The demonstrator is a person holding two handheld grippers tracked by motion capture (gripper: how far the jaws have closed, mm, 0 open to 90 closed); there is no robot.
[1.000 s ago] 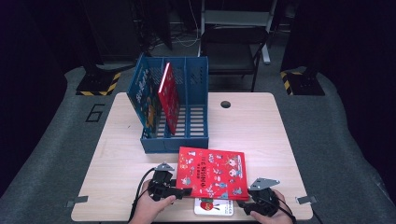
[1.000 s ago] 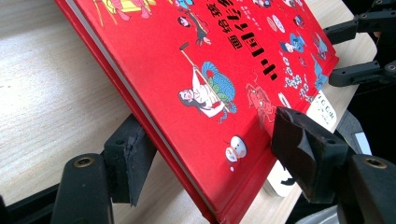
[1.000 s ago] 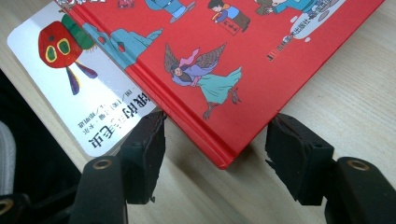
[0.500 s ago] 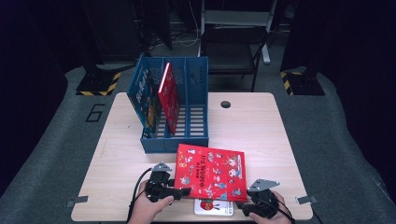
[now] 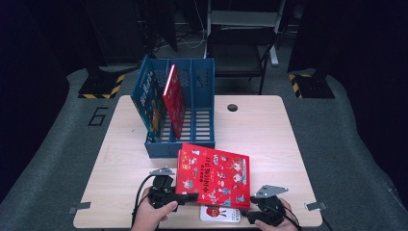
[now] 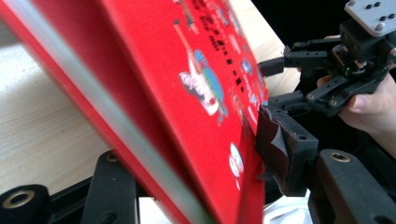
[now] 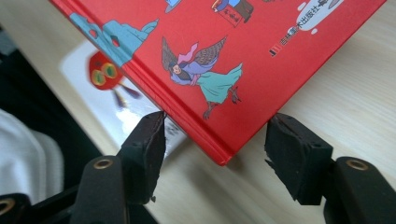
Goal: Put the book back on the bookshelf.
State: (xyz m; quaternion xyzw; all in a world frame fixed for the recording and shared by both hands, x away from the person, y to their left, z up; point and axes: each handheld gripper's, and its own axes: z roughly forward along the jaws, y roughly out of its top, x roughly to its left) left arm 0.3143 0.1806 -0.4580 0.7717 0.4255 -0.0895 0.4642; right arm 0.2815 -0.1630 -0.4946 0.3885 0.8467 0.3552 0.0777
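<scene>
A red picture book (image 5: 214, 175) lies tilted at the table's front, its left edge raised. My left gripper (image 5: 185, 196) is shut on that left edge; its jaws have just been closing with the book between them. In the left gripper view the book (image 6: 177, 84) crosses the jaws and the right pad (image 6: 275, 149) presses on its cover. My right gripper (image 5: 250, 211) is open at the book's front right corner. In the right gripper view that corner (image 7: 224, 42) sits between the pads (image 7: 289, 149), with a gap on the right side.
A white booklet (image 5: 219, 214) lies under the red book at the table's front edge. A blue file rack (image 5: 180, 144) stands behind, holding a red book (image 5: 174, 98) and a blue one (image 5: 149, 103). The table (image 5: 269, 130) has a cable hole (image 5: 233, 107); a chair (image 5: 238, 53) stands beyond.
The left gripper's jaws have closed on the red book's left edge, and that edge has risen a little. The right gripper has stayed in place.
</scene>
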